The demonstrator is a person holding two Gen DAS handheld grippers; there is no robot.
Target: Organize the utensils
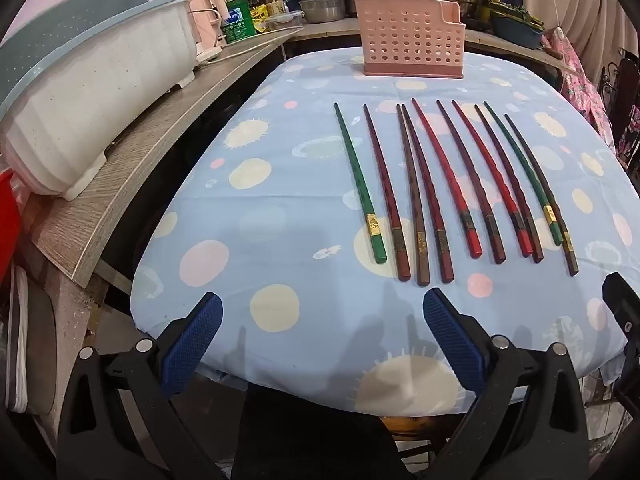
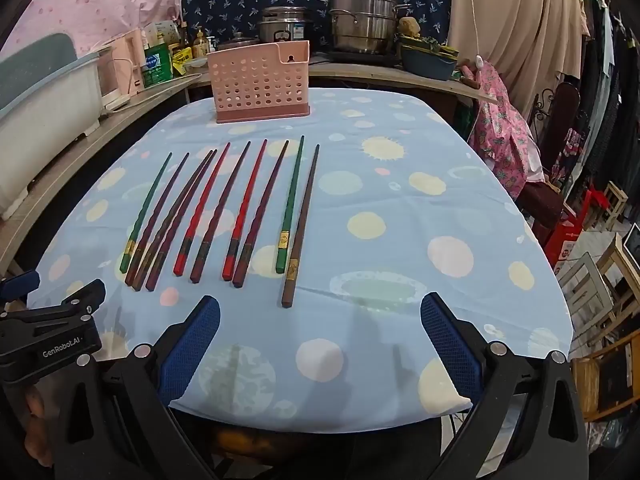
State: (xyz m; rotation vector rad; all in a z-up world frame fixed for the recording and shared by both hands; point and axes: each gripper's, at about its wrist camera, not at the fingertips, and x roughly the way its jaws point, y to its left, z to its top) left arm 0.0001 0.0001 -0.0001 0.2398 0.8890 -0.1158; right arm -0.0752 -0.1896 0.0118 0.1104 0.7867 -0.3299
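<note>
Ten chopsticks point(image 1: 452, 188) lie side by side in a row on the table point(image 1: 280, 208), which is covered by a pale blue cloth with yellow and pink dots. Their thin tips point toward the far edge and their thick, banded ends toward the near edge. In the left wrist view the row begins with a green chopstick point(image 1: 359, 184); dark brown, red and another green one follow. In the right wrist view the last brown chopstick point(image 2: 301, 228) reaches a little nearer the front edge than the rest.

A pink perforated holder point(image 1: 412, 38) stands upright near the far edge of the table, well apart from the tips of the chopsticks.

The left gripper point(image 1: 322, 344) hangs over the near edge of the table with its blue pads point(image 1: 192, 348) spread wide and nothing between them. The right gripper point(image 2: 320, 344) is likewise wide open and empty, tilted down toward the cloth, near the thick ends of the chopsticks but not touching them.
</note>
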